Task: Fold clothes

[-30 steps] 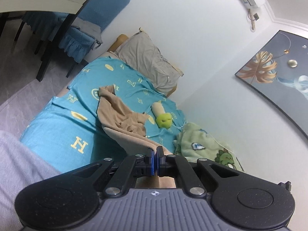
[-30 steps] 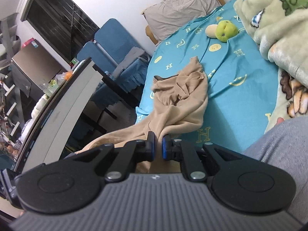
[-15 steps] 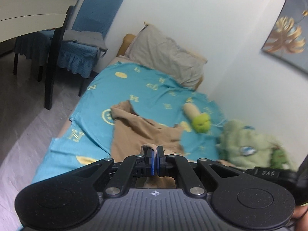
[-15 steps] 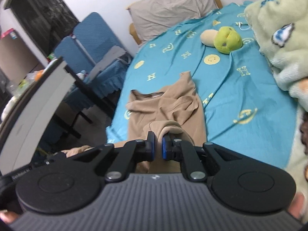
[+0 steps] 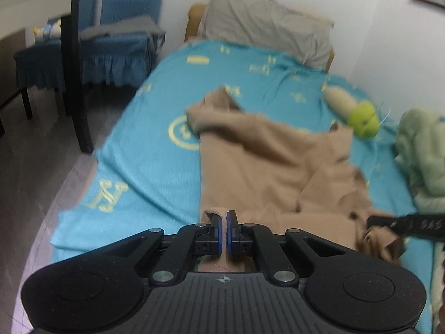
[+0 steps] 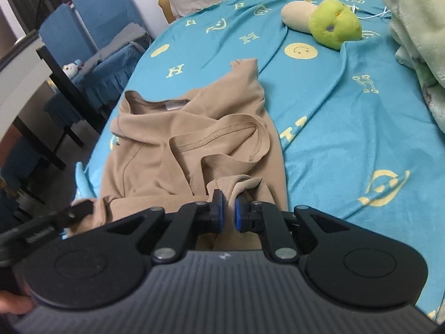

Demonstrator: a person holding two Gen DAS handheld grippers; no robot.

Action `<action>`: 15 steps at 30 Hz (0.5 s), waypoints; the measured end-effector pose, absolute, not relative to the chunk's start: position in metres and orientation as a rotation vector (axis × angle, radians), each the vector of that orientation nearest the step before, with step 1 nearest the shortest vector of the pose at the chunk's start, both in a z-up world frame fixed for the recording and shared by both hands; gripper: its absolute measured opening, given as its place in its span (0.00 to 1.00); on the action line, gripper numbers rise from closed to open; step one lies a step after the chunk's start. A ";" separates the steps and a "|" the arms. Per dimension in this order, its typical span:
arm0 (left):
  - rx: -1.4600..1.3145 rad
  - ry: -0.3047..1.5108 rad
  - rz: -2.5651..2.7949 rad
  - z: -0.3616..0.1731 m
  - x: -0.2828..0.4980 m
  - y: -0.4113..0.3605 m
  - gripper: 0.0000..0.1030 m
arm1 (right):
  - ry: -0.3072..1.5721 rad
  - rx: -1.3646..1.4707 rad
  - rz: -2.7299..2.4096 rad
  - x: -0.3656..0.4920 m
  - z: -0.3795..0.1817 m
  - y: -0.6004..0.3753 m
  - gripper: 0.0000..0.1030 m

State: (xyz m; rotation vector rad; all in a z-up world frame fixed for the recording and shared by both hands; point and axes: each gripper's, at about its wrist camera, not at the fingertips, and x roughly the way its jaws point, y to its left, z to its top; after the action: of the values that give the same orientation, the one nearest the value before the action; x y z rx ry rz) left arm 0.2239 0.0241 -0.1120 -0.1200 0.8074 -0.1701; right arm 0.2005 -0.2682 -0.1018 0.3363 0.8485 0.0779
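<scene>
A tan shirt (image 5: 267, 164) lies spread and rumpled on the turquoise bedsheet (image 5: 144, 150). My left gripper (image 5: 222, 229) is shut on the shirt's near hem at its left corner. In the right wrist view the same shirt (image 6: 172, 139) shows its neck opening and a twisted hem. My right gripper (image 6: 226, 211) is shut on a bunched fold of the shirt's near edge. The right gripper's finger (image 5: 403, 224) shows at the right edge of the left view, and the left gripper's finger (image 6: 55, 222) at the left of the right view.
A green and cream plush toy (image 6: 328, 25) lies on the sheet beyond the shirt. A pale green blanket (image 5: 422, 153) is heaped at the right. A grey pillow (image 5: 267, 25) sits at the bed's head. Blue chairs (image 5: 116, 44) and a table stand left of the bed.
Both grippers came down toward the bed with the shirt held. The shirt went from hanging and draped to lying spread on the sheet.
</scene>
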 end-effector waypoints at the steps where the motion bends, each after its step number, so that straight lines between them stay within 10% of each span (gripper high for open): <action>1: -0.117 0.811 -0.172 -0.115 0.225 0.024 0.04 | 0.850 0.330 0.077 0.201 -0.103 -0.267 0.13; 6: -0.129 0.810 -0.163 -0.109 0.220 0.024 0.19 | 0.857 0.333 0.075 0.201 -0.101 -0.267 0.14; 8: -0.110 0.804 -0.150 -0.101 0.214 0.021 0.51 | 0.855 0.344 0.074 0.199 -0.099 -0.269 0.20; 11: -0.076 0.777 -0.129 -0.086 0.201 0.015 0.77 | 0.823 0.390 0.062 0.190 -0.091 -0.274 0.81; 15: -0.102 0.763 -0.139 -0.069 0.175 0.011 0.90 | 0.781 0.470 0.070 0.174 -0.081 -0.280 0.86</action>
State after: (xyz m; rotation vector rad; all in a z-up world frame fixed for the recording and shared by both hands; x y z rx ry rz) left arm 0.1755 0.0111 -0.0686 -0.1018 0.7628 -0.1387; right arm 0.1737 -0.2801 -0.0808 0.4697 0.7806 0.0700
